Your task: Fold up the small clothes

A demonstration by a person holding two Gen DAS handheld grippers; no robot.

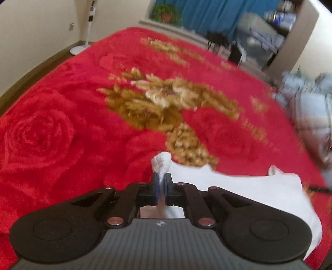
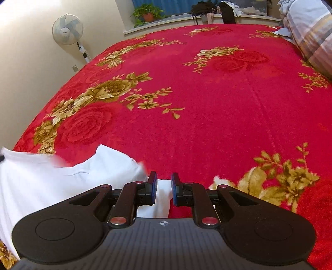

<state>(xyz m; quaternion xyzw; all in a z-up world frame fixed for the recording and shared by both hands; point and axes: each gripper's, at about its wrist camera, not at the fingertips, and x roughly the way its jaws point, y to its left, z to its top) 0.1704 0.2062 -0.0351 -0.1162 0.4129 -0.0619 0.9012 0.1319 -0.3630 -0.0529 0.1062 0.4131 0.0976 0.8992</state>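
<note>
A small white garment (image 1: 249,191) lies on the red flowered bed cover (image 1: 83,124). My left gripper (image 1: 161,182) is shut on a bunched corner of the garment, which pokes out above the blue pads. In the right wrist view the same white garment (image 2: 51,182) lies at the lower left. My right gripper (image 2: 164,187) is open, with an edge of the white cloth lying between its blue pads (image 2: 154,188); the jaws stand apart and do not pinch it.
A striped quilt (image 2: 307,31) is heaped at the bed's far right. A standing fan (image 2: 67,29) is by the left wall. A potted plant (image 2: 147,14) and dark bags (image 2: 207,8) sit on the window sill behind the bed.
</note>
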